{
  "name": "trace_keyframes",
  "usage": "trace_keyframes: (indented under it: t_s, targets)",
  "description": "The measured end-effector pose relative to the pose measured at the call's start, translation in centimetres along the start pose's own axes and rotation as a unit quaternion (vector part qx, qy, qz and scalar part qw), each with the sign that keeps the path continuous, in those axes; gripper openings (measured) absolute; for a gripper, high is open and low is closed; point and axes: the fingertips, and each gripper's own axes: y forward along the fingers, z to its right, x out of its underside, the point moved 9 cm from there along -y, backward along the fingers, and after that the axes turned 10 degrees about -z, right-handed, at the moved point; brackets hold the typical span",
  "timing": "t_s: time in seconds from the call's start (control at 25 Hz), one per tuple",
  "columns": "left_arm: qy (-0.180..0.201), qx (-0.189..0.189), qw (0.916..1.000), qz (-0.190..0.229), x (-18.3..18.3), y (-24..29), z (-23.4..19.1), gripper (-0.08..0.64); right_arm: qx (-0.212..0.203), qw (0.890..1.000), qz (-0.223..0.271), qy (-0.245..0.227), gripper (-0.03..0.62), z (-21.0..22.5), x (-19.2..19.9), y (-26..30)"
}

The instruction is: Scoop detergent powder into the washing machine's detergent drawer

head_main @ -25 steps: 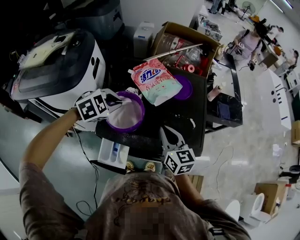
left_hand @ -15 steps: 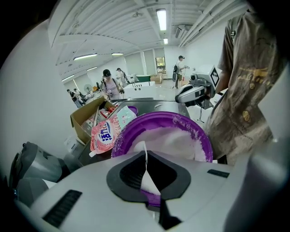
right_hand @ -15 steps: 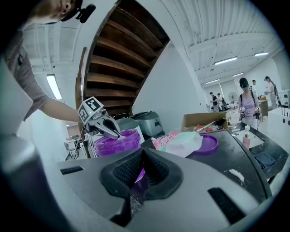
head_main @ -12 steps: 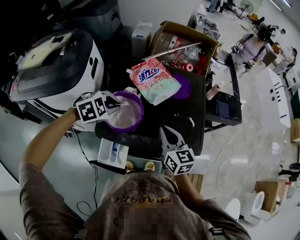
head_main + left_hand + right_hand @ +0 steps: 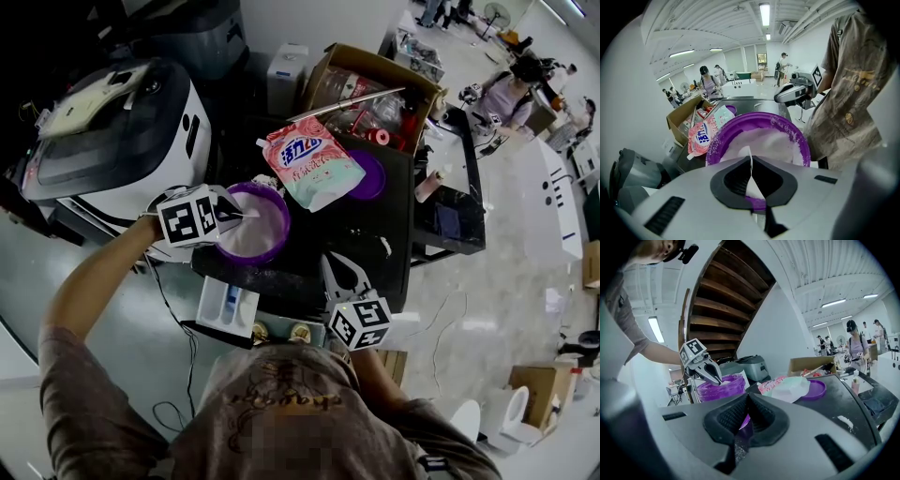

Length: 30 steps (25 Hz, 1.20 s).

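A purple bowl [image 5: 255, 228] [image 5: 761, 140] [image 5: 719, 386] full of white detergent powder stands on the black table [image 5: 375, 234]. My left gripper [image 5: 242, 214] [image 5: 751, 164] is at the bowl's left rim. It is shut on a thin white scoop [image 5: 749, 157] whose end dips into the powder. It also shows in the right gripper view [image 5: 715, 376]. My right gripper [image 5: 331, 262] [image 5: 747, 399] rests shut near the table's front edge. I see nothing held in it. The white detergent drawer [image 5: 228, 306] sticks out below the table, under the bowl.
A pink-and-white detergent pouch [image 5: 309, 161] [image 5: 785, 386] lies behind the bowl, partly over a purple lid [image 5: 372, 176]. An open cardboard box [image 5: 375, 89] of bottles stands at the back. The washing machine [image 5: 103, 131] is on the left. Spilled powder [image 5: 843, 420] dots the table.
The left gripper has shifted only slightly at the bowl's rim with the scoop. The right gripper has not moved.
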Motion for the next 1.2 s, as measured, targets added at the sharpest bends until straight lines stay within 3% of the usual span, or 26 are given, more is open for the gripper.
trace_keyframes:
  t_s: [0.36,0.84,1.2]
  targets:
    - [0.022,0.009,0.9994,-0.024,-0.6,0.0,0.8,0.025,0.000,1.000,0.000,0.002,0.003,0.4,0.1,-0.1]
    - [0.032,0.059,0.9968,-0.044,-1.4,0.0,2.2,0.025,-0.008,1.000,0.004,0.002,0.003,0.7,-0.2,0.1]
    - [0.019,0.099,0.9933,-0.055,-1.6,-0.4,2.7,0.025,-0.010,1.000,0.005,0.004,0.003,0.9,-0.3,0.3]
